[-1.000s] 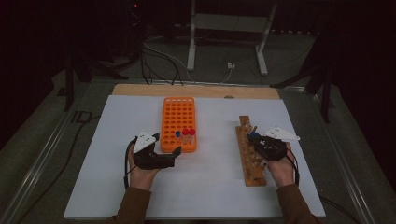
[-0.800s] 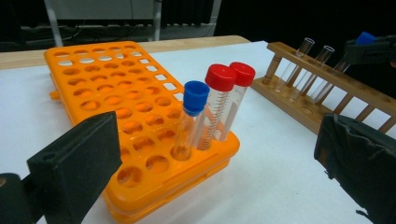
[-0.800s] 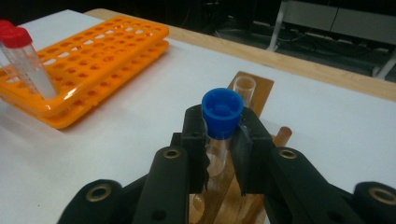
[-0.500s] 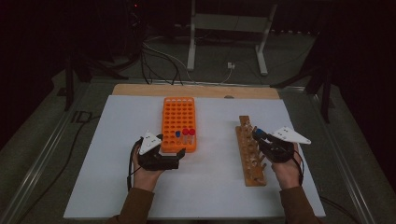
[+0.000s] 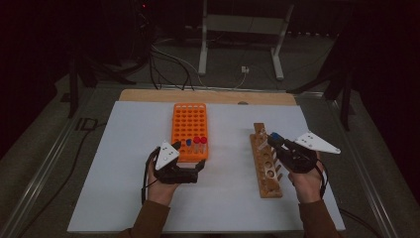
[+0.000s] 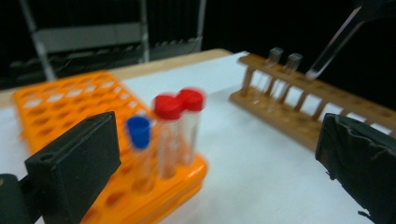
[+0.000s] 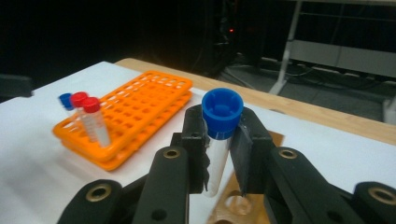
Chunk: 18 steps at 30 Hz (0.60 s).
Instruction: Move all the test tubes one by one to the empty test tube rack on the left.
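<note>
Tubes are what both hands are working with here, and the scene reads best from the big white table (image 5: 124,198) inward. On it an orange rack (image 5: 188,121) sits left of centre, and a wooden rack (image 5: 267,176) lies lengthwise on the right, well apart from it.

At the near corner of the orange rack stand three capped tubes, two red-capped tubes (image 6: 180,121) side by side and one small blue-capped tube (image 6: 139,135) next to them (upright because the grid holes hold them so). The wooden rack carries two clear uncapped tubes (image 6: 282,70) at its far end.

The left gripper (image 5: 185,171) rests low on the table just in front of the orange rack, its jaws spread wide and empty, pointed at those three tubes, probably lined up to take one.

The right gripper (image 7: 219,154) hangs above the wooden rack with its jaws clamped on a blue-capped tube (image 7: 219,135), pinched just under the cap so the clear body hangs free below. That grip, I judge, leaves the tip free to slip into a hole or lift clear of one; which, I cannot tell.
</note>
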### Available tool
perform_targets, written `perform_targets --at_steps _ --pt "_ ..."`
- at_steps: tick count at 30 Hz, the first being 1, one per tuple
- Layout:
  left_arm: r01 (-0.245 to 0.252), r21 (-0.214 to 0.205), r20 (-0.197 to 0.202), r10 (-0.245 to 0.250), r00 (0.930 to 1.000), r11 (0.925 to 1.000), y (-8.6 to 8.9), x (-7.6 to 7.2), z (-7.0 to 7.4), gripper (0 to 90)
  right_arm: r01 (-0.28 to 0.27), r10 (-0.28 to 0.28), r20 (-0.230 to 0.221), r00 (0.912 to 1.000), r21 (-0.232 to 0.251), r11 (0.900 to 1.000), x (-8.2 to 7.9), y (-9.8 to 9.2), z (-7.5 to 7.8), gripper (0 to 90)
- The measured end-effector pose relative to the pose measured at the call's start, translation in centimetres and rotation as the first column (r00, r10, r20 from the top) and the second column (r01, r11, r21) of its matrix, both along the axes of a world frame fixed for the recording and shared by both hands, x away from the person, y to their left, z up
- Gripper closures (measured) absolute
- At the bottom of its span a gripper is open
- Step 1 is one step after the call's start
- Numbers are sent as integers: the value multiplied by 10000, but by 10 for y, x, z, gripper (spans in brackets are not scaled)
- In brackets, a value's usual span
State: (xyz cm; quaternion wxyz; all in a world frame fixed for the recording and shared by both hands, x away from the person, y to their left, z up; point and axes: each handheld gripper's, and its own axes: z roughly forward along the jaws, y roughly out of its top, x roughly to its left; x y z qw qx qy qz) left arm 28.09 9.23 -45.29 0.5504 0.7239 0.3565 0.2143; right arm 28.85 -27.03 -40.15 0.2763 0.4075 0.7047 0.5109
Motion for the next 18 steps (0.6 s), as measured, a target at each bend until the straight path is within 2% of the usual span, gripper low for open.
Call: perform_targets --at_steps 3,7,9,12,16,18 --pt "167 55 72 -168 9998 9998 -10 0 3 6 -209 209 -141 9997 -62 9998 -1 7 -1 767" --pt "270 88 -79 -269 9996 9996 -22 1 8 7 -569 566 -527 9970 -49 9984 0 16 -3 767" --pt "396 139 -152 -393 9991 9991 -30 2 10 7 -981 986 -956 9905 93 9951 2 19 -5 766" --pt "629 253 -241 -623 9978 9977 -42 2 10 13 -1286 1287 -1378 9821 99 9917 2 26 -7 766" --pt "1003 574 -286 -988 9947 9933 -60 4 9 31 -1516 1519 -1496 9770 130 9884 1 34 -9 766" --pt "1198 450 -488 -1176 9919 9918 -67 6 8 36 -1633 1645 -1553 9741 206 9864 1 37 -9 766"
